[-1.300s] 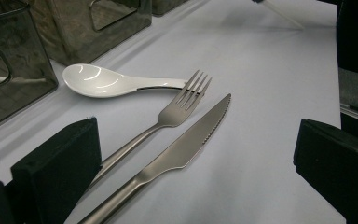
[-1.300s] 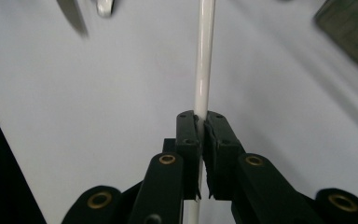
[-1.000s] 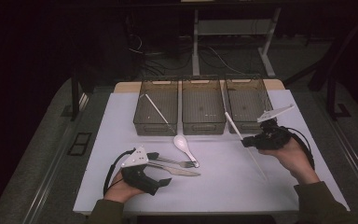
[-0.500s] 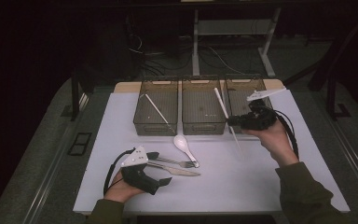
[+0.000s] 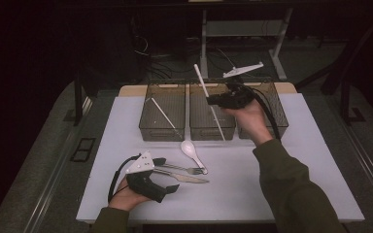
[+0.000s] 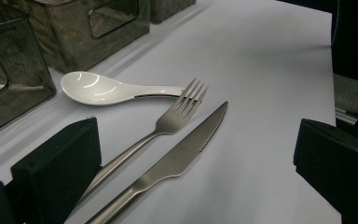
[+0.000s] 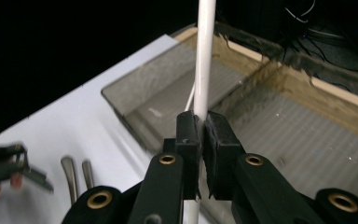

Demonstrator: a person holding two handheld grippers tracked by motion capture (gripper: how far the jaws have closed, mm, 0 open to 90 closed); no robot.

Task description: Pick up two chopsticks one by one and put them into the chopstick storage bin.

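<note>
My right gripper (image 5: 214,100) (image 7: 201,126) is shut on a long white chopstick (image 5: 201,80) (image 7: 204,56) and is raised above the middle bin (image 5: 200,127) of three smoky plastic bins. The stick slants from upper left to lower right. A second white chopstick (image 5: 162,112) lies in the left bin (image 5: 148,104) (image 7: 135,88). My left gripper (image 5: 167,188) (image 6: 196,140) rests open on the white mat, its jaws either side of a steel fork (image 5: 177,168) (image 6: 168,123) and knife (image 5: 187,178) (image 6: 177,161). A white spoon (image 5: 192,151) (image 6: 102,89) lies just beyond them.
The right bin (image 5: 277,116) sits behind my right hand. The white mat (image 5: 296,160) covers the table, with bare surface at its right and front. Dark floor, cables and table legs lie beyond the far edge.
My right hand has carried the chopstick up and leftward, from beside the right bin to above the middle bin. The left gripper has stayed in place.
</note>
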